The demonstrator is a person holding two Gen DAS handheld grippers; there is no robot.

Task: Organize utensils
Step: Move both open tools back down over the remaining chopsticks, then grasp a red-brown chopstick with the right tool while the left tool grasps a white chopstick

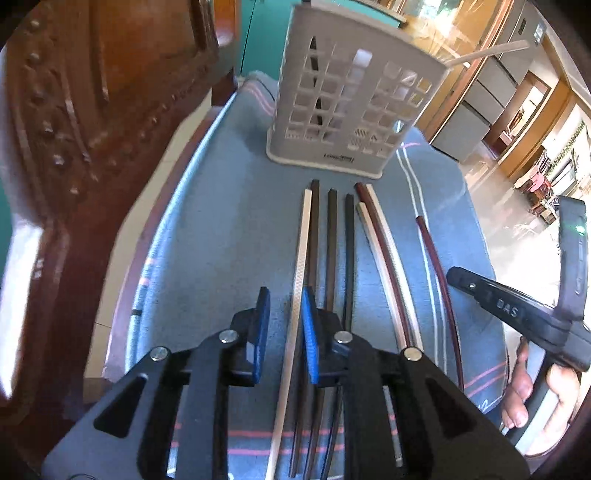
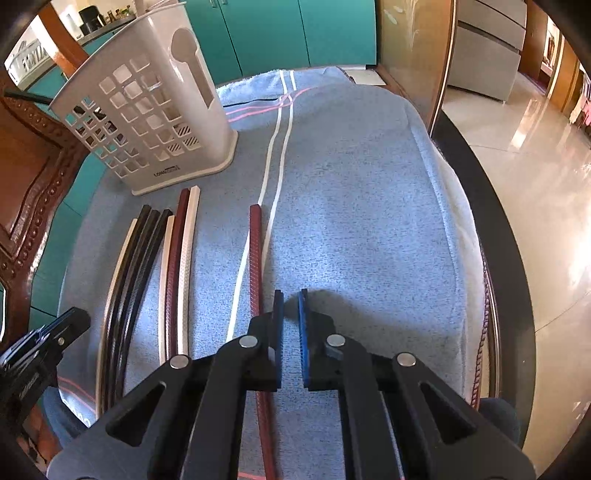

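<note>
From my left-hand view, a carved dark wooden chair back [image 1: 74, 122] studded with round nails fills nine to eleven o'clock. Teal cabinet doors [image 2: 280, 33] line the wall at twelve o'clock in my right-hand view. A glossy cream tiled floor [image 2: 532, 177] spreads from one to four o'clock, throwing back bright daylight. Grey drawer units [image 1: 476, 110] with wood trim stand at two o'clock in the left view. My work surface is a blue-grey towel [image 2: 354, 206] with white and pink stripes, draped over a dark-rimmed table [image 2: 517, 295].
</note>
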